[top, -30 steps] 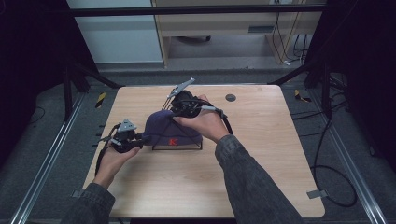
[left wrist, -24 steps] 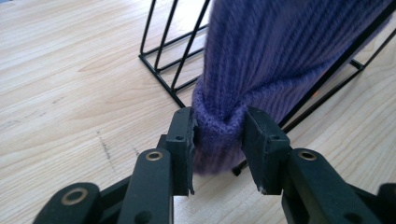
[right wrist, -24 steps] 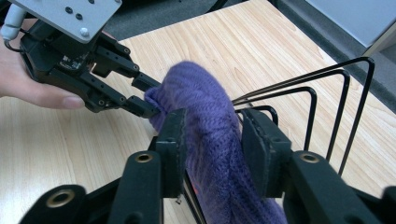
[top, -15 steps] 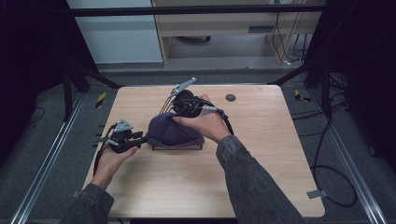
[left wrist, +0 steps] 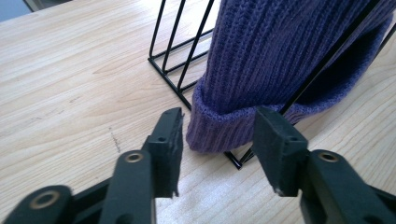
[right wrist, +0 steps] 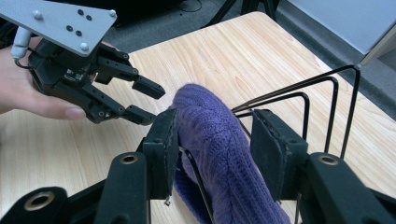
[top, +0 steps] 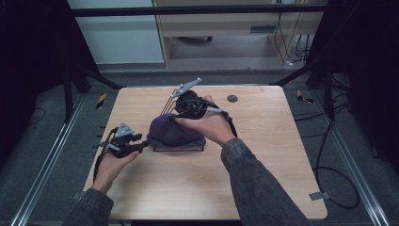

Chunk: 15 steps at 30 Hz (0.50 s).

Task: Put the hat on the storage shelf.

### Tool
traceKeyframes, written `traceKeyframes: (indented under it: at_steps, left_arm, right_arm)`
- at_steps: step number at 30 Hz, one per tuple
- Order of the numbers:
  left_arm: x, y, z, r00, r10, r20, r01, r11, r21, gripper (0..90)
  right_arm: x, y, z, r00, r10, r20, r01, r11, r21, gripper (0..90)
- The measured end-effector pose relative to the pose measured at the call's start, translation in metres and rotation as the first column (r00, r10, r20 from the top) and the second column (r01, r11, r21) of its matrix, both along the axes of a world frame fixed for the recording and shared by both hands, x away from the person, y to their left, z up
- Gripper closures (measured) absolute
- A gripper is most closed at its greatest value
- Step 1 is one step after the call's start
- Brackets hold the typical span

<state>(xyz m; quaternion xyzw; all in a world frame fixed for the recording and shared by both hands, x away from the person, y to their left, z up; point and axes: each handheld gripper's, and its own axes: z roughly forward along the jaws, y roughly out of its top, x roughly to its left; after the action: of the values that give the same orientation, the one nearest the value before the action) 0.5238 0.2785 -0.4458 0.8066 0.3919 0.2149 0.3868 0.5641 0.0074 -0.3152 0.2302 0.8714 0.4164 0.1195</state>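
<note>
A purple knit hat (top: 174, 133) is draped over a black wire rack (top: 179, 148). Both grippers' jaws have just been opening. The left gripper (left wrist: 217, 140) is parted beside the hat's cuff, gripping nothing. The right gripper (right wrist: 215, 149) loosely straddles the hat; its left pad perhaps touches. A small dark disc (top: 232, 98) lies beyond the rack.

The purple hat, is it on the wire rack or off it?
On. The purple hat drapes over the black wire rack, whose bars show under the knit in both gripper views.
</note>
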Motion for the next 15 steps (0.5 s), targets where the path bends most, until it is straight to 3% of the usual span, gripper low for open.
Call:
traceKeyframes:
  at_steps: [7,9,10,15]
  left_arm:
    - [-0.002,0.003,-0.003,0.9985,0.053,-0.014,-0.053,0.9982,0.030,35.4]
    - [-0.003,0.003,-0.006,0.9980,0.058,-0.023,-0.057,0.9975,0.041,29.2]
    - [-0.003,0.003,-0.008,0.9974,0.060,-0.040,-0.058,0.9972,0.048,21.9]
    - [-0.003,0.004,-0.011,0.9964,0.067,-0.053,-0.064,0.9968,0.048,11.5]
  right_arm:
    - [-0.006,-0.006,0.005,0.9994,-0.028,0.020,0.028,1.000,0.006,43.5]
    - [-0.008,-0.009,0.006,0.9986,-0.041,0.034,0.040,0.999,0.011,39.6]
    - [-0.010,-0.011,0.007,0.9976,-0.054,0.043,0.054,0.998,0.012,35.7]
    - [-0.015,-0.018,0.012,0.9936,-0.083,0.076,0.081,0.996,0.031,27.6]
